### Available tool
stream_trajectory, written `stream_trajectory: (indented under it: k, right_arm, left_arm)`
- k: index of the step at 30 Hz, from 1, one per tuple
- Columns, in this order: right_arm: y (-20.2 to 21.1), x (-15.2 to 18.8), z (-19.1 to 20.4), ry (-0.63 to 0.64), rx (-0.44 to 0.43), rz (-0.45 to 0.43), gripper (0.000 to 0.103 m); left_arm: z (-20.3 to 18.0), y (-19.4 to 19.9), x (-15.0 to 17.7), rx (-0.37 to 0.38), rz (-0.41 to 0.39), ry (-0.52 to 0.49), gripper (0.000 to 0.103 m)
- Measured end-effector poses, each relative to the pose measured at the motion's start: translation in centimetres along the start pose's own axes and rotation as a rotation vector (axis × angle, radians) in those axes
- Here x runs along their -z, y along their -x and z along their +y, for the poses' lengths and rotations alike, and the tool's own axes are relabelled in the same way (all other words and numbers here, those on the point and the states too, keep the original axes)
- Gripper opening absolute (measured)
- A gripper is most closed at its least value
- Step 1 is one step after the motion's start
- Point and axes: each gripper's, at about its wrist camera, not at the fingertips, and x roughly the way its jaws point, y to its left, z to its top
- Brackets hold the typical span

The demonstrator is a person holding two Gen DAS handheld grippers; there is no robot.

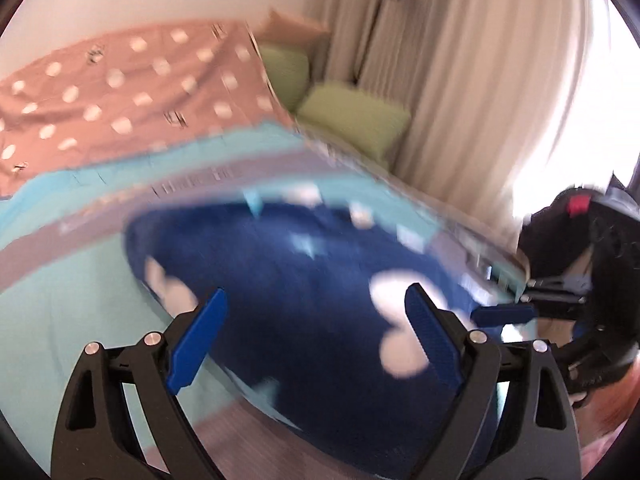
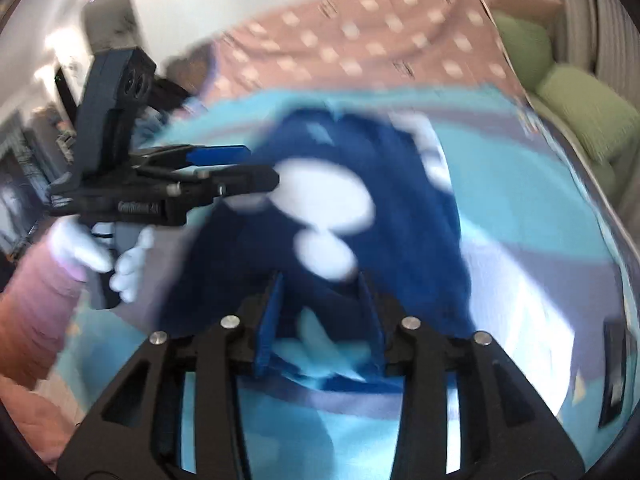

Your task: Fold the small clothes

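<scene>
A dark blue garment (image 1: 280, 260) (image 2: 400, 200) with white shapes lies spread on the turquoise and grey striped bedspread (image 1: 60, 300) (image 2: 520, 240). Both views are smeared by motion. My left gripper (image 1: 316, 292) hangs over the garment, jaws wide apart and nothing between them; the right wrist view shows it from the side (image 2: 256, 164), held by a white-gloved hand (image 2: 128, 264). My right gripper (image 2: 320, 280) stands over the garment's near edge with its pads partly apart. Blue cloth shows in the gap, but the pads do not visibly press on it. One of its blue fingers (image 1: 502, 314) shows at the garment's right edge.
A pink blanket with white spots (image 1: 120, 92) (image 2: 360, 40) covers the far part of the bed. Green cushions (image 1: 352, 120) (image 2: 580, 108) lie at the far right by a pale curtain (image 1: 460, 80). A pink sleeve (image 2: 40, 292) is at the left.
</scene>
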Motion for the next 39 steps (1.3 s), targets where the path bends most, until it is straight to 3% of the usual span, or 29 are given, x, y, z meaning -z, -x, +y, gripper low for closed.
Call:
stream_trajectory:
  k: [1, 3, 5, 9, 12, 15, 18, 21, 23, 24, 25, 27, 29, 31, 34, 37, 39]
  right_arm:
    - [-1.0, 0.4, -0.9, -0.025, -0.017, 0.008, 0.038]
    - [-1.3, 0.5, -2.6, -0.126, -0.089, -0.007, 0.037]
    - [0.3, 0.3, -3.2, -0.175, -0.128, -0.035, 0.035]
    - [3.8, 0.4, -4.7, -0.177, -0.014, -0.121, 0.037]
    - [4.8, 1.2, -7.0, -0.250, 0.026, -0.138, 0.042]
    - [4.0, 1.7, -7.7, -0.285, -0.005, -0.110, 0.042]
    - [3.5, 1.4, -6.7, -0.251, -0.086, -0.121, 0.048]
    - [2.5, 0.9, -5.6, -0.204, -0.061, -0.097, 0.052]
    - [1.4, 1.0, -5.8, -0.212, -0.029, -0.055, 0.039]
    - [1.1, 1.1, -6.0, -0.229, -0.044, -0.047, 0.023]
    - [0.9, 1.3, -6.2, -0.246, -0.059, -0.050, 0.017]
    - [1.2, 1.2, -6.5, -0.262, -0.029, -0.080, 0.013]
    - [1.0, 1.1, -7.2, -0.271, 0.012, -0.082, 0.012]
    - [0.1, 1.3, -8.0, -0.278, 0.026, -0.072, 0.014]
    - [0.3, 1.4, -7.3, -0.256, -0.022, -0.083, 0.020]
    - [1.6, 2.1, -6.9, -0.241, -0.021, -0.090, 0.039]
    - [2.5, 2.7, -7.5, -0.277, -0.012, -0.098, 0.044]
  left_arm:
    - [-0.3, -1.9, 0.9, -0.027, 0.044, -0.020, 0.093]
    - [-1.5, -3.6, 2.4, -0.092, 0.004, -0.103, 0.095]
    - [-1.5, -3.6, 1.9, -0.093, 0.014, -0.059, 0.095]
    - [-1.7, -1.8, 1.4, -0.116, 0.011, -0.066, 0.095]
    - [-1.7, 0.1, 1.6, -0.101, 0.009, 0.006, 0.095]
    - [-3.3, 2.7, 3.0, -0.057, -0.041, 0.023, 0.095]
    - [-6.0, 4.6, 4.8, -0.035, -0.050, -0.030, 0.095]
    - [-8.2, 4.7, 6.5, -0.049, -0.014, -0.082, 0.096]
    - [-9.2, 3.8, 7.7, -0.115, 0.028, -0.107, 0.096]
    - [-9.3, 2.7, 8.3, -0.158, 0.064, -0.114, 0.096]
    - [-9.4, 1.7, 8.9, -0.195, 0.095, -0.114, 0.096]
    - [-9.1, 0.1, 9.7, -0.271, 0.138, -0.111, 0.096]
    - [-8.2, -0.6, 10.0, -0.333, 0.133, -0.092, 0.096]
    - [-7.6, -0.1, 10.0, -0.390, 0.120, -0.083, 0.096]
    - [-7.4, 0.6, 10.4, -0.441, 0.118, -0.110, 0.096]
    - [-7.1, 0.7, 10.7, -0.441, 0.132, -0.086, 0.096]
    - [-7.0, 1.1, 10.6, -0.419, 0.126, -0.066, 0.095]
